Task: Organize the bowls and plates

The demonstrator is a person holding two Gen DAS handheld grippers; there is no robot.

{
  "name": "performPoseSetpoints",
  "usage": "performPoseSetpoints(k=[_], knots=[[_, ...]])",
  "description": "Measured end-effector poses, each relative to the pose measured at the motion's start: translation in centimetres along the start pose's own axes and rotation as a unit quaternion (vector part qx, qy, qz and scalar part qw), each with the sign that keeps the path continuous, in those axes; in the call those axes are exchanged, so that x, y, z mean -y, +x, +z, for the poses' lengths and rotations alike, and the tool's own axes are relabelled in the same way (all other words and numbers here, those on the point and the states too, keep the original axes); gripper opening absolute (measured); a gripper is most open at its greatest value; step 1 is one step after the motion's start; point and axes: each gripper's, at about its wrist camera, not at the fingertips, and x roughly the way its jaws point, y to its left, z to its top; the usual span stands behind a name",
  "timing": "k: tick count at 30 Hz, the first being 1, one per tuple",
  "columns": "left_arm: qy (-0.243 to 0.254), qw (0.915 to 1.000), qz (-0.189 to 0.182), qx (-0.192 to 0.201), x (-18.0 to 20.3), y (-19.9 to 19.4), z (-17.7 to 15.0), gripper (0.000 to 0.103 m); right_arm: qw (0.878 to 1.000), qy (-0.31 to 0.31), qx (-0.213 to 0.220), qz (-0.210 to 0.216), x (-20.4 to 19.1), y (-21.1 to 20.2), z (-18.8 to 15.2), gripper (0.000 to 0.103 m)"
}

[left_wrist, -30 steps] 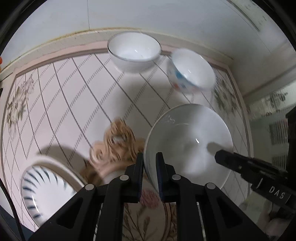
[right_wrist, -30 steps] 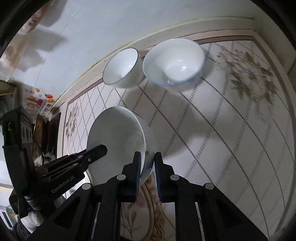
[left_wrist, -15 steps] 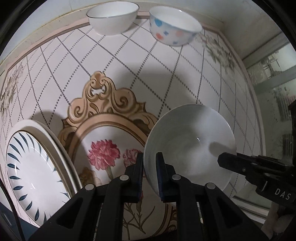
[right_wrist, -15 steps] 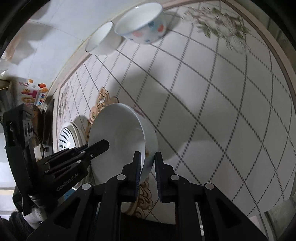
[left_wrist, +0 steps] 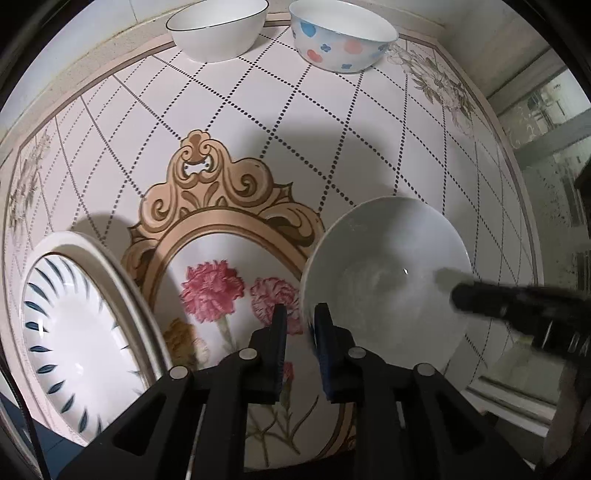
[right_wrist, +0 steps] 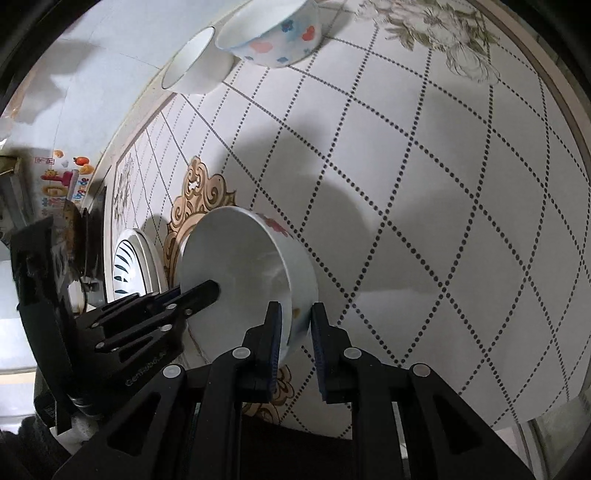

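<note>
A white bowl (left_wrist: 384, 280) with red flowers on its outside (right_wrist: 236, 269) sits on the patterned table (left_wrist: 332, 140), right of the carnation print. My left gripper (left_wrist: 300, 325) points straight down over its near left rim. The jaws are opening, the rim stands between them, and a thin gap shows beside it. My right gripper (right_wrist: 295, 321) straddles the opposite wall. Its jaws are opening too, with a sliver of table between the outer pad and the bowl. Each gripper shows in the other's view: right gripper (left_wrist: 458, 299), left gripper (right_wrist: 210, 288).
A blue-striped plate (left_wrist: 74, 332) lies on a beige-rimmed plate at the left (right_wrist: 125, 266). By the back wall stand a plain white bowl (left_wrist: 218, 33) and a spotted bowl (left_wrist: 343, 40). A glass-fronted edge (left_wrist: 546, 155) bounds the table on the right.
Both grippers have come down with the white bowl, away from the back bowls and onto the table's middle. Their jaws have parted slightly around its rim.
</note>
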Motion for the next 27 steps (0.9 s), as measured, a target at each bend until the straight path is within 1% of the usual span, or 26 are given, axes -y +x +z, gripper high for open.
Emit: performPoseSetpoints(k=[2,4,7,8,10,11,13,14,16,18,19,21,23,26,27], knots=[[-0.004,1.0000,0.000,0.006,-0.6,-1.0,-0.1,0.015,1.000,0.009,0.001,0.013,0.7,-0.9,0.5,0.019],[-0.014,0.9999,-0.004,0.007,-1.3,-2.0,-0.3,0.015,1.000,0.013,0.013,0.017,1.2,-2.1,1.1,0.019],[-0.031,0.9988,-0.001,0.038,-2.4,-4.7,0.2,0.015,0.999,0.021,0.037,0.026,2.0,-4.4,3.1,0.021],[-0.036,0.9980,-0.004,0.051,-2.7,-5.6,0.8,0.015,0.998,0.023,0.044,0.034,2.3,-5.1,3.8,0.026],[-0.054,0.9962,-0.009,0.068,-3.4,-6.8,2.4,0.019,0.997,0.021,0.061,0.041,2.6,-6.0,5.5,0.040],[-0.064,0.9948,-0.019,0.077,-3.8,-7.2,3.6,0.021,0.996,0.020,0.071,0.042,2.7,-6.5,6.6,0.041],[-0.078,0.9922,-0.033,0.091,-4.1,-7.2,7.3,0.027,0.995,0.018,0.089,0.046,2.8,-7.1,9.2,0.043],[-0.086,0.9914,-0.036,0.092,-4.0,-6.8,9.0,0.027,0.994,0.016,0.095,0.051,2.9,-7.3,10.9,0.043],[-0.103,0.9888,-0.062,0.089,-3.9,-5.6,13.2,0.028,0.993,0.021,0.104,0.055,3.2,-7.2,13.6,0.043],[-0.115,0.9878,-0.069,0.081,-3.9,-4.6,16.2,0.028,0.992,0.029,0.109,0.061,3.4,-6.8,16.6,0.044],[-0.121,0.9867,-0.079,0.074,-3.8,-3.7,18.2,0.028,0.991,0.037,0.110,0.063,3.4,-6.5,17.9,0.044],[-0.125,0.9869,-0.080,0.065,-3.4,-2.6,20.2,0.028,0.991,0.040,0.110,0.068,3.2,-5.9,20.2,0.044],[-0.128,0.9859,-0.091,0.057,-3.0,-1.4,22.0,0.028,0.991,0.043,0.106,0.065,3.0,-5.1,22.0,0.044],[-0.127,0.9863,-0.098,0.040,-2.4,0.1,23.4,0.028,0.993,0.043,0.096,0.050,2.9,-3.7,24.3,0.044],[-0.125,0.9875,-0.090,0.031,-2.1,0.9,23.9,0.027,0.994,0.042,0.095,0.047,2.8,-3.3,24.8,0.044]])
